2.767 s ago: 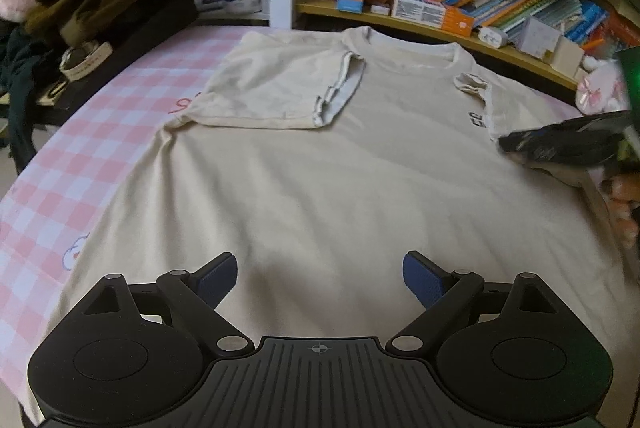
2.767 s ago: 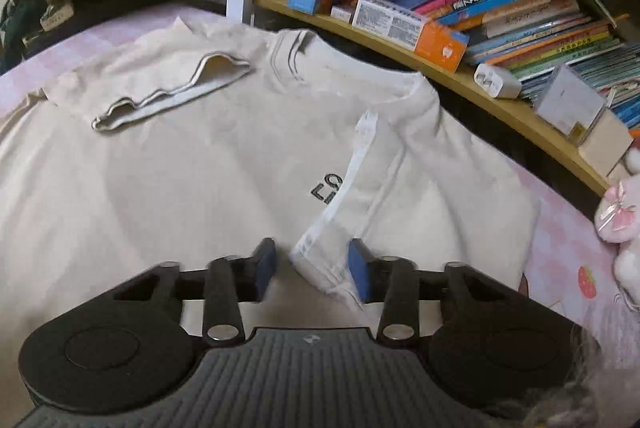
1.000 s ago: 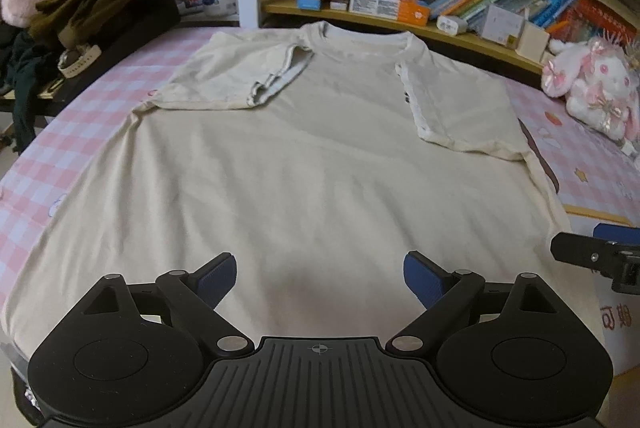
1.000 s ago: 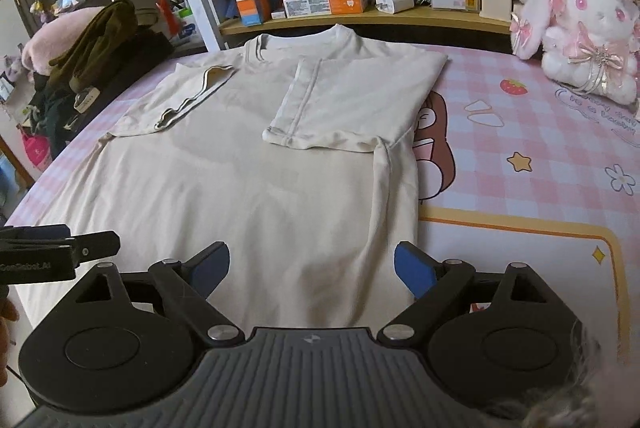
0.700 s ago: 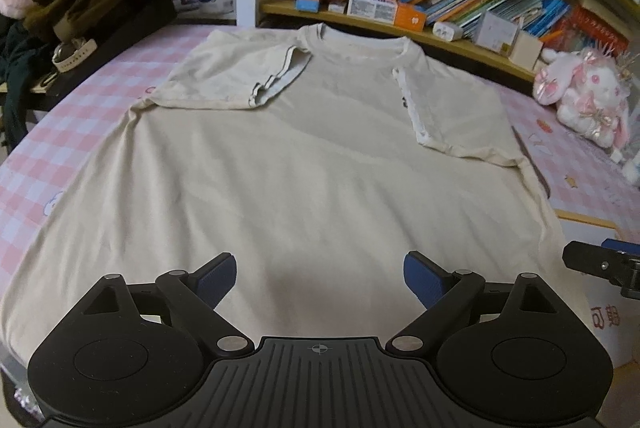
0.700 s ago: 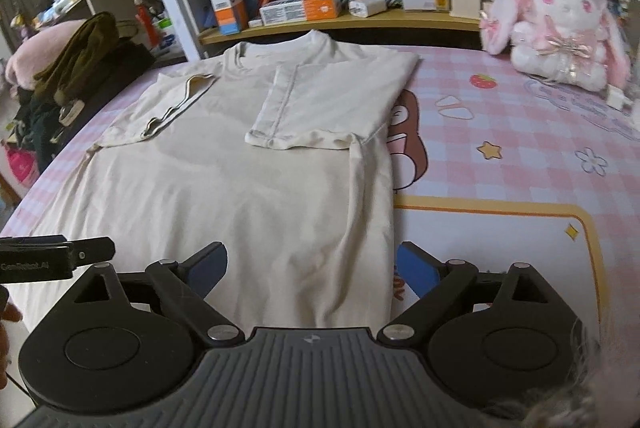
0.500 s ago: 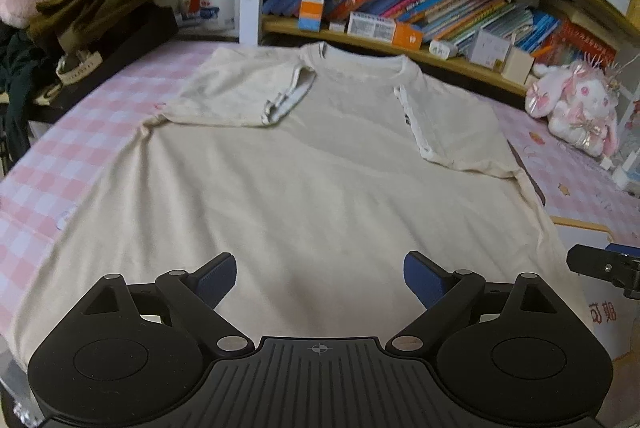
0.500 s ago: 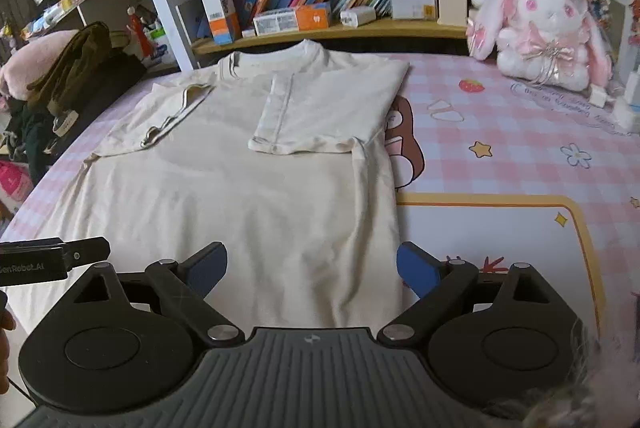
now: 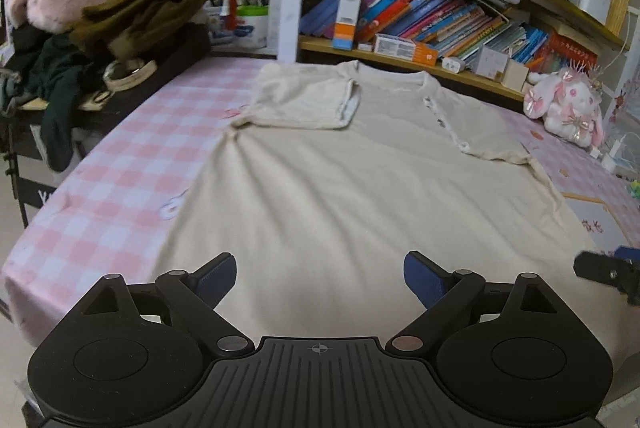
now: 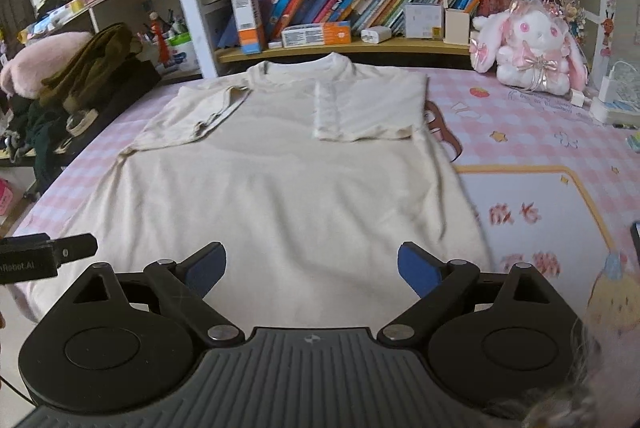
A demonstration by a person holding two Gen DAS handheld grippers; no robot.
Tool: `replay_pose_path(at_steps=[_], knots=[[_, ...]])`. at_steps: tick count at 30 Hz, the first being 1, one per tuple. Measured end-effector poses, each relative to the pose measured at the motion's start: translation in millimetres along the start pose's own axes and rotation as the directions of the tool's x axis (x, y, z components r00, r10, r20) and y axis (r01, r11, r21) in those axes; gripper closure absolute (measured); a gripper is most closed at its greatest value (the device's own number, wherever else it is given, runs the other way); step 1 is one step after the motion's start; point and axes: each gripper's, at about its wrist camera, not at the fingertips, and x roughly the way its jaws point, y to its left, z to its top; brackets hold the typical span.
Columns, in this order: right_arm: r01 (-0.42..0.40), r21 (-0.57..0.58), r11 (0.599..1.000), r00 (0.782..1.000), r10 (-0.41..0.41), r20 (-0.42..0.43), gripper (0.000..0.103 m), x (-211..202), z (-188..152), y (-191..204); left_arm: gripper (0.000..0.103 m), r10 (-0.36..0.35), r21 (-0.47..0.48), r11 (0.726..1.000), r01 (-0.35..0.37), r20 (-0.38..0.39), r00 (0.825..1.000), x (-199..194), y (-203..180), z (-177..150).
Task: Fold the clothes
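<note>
1. On the pink checked tablecloth (image 9: 120,164), the cream T-shirt (image 9: 360,196) lay flat with its neck toward the bookshelf (image 10: 360,46) and its hem toward you.
2. Both sleeves were already turned in over the chest: the left sleeve (image 9: 304,104) lay folded across the shoulder on your left, and the right sleeve (image 10: 368,108) lay the same way on the other side.
3. Your left gripper (image 9: 320,278) was spread wide with nothing between its blue pads (image 9: 216,274), poised over the hem area; whether it touched the cloth could not be told.
4. Your right gripper (image 10: 312,270) was likewise released and empty, over the hem on the side nearer the shirt's right edge.
5. Each tool showed at the edge of the other's view, so the two stood side by side along the hem, apart from each other.
6. A pile of dark clothes (image 9: 100,40) sat at the far left of the table, well clear of the shirt.
7. A pink plush rabbit (image 10: 528,48) sat at the far right near the shelf, with a printed mat (image 10: 540,212) beside the shirt's right edge.
</note>
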Motion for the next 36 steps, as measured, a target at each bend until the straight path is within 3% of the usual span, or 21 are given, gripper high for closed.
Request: replay_pose_path(at_steps=[4, 12, 23, 26, 28, 31, 34, 36], knots=[[0.022, 0.015, 1.0, 1.0, -0.021, -0.011, 0.009, -13, -23, 24, 0.01, -0.005, -0.027, 1.0, 0.004, -0.016, 1.0, -7, 28, -10], [0.098, 0.123, 0.988, 0.995, -0.096, -0.028, 0.009, -31, -51, 26, 0.01, -0.005, -0.065, 0.998, 0.004, -0.011, 1.0, -19, 72, -22], [0.164, 0.174, 0.971, 0.985, -0.153, -0.074, 0.009, -41, -73, 13, 0.011, -0.026, -0.071, 0.997, 0.022, -0.064, 0.998, -16, 88, -43], [0.17, 0.185, 0.968, 0.984, -0.156, -0.086, 0.009, -40, -80, 7, 0.022, -0.044, -0.072, 0.997, 0.04, -0.055, 0.998, -20, 94, -46], [0.172, 0.189, 0.967, 0.983, -0.156, -0.095, 0.011, -40, -83, 3, 0.039, -0.04, -0.082, 0.996, 0.034, -0.068, 0.997, -19, 100, -48], [0.165, 0.201, 0.966, 0.984, -0.146, -0.106, 0.013, -42, -88, -4, 0.054, -0.034, -0.103, 0.994, 0.025, -0.086, 0.996, -18, 111, -52], [0.18, 0.217, 0.96, 0.981, -0.157, -0.117, 0.028, -43, -90, -14, 0.054, -0.029, -0.134, 0.991, 0.015, -0.104, 0.994, -15, 123, -55], [0.192, 0.229, 0.954, 0.978, -0.166, -0.127, 0.03, -43, -92, -22, 0.054, -0.028, -0.131, 0.991, 0.013, -0.12, 0.992, -10, 128, -55]])
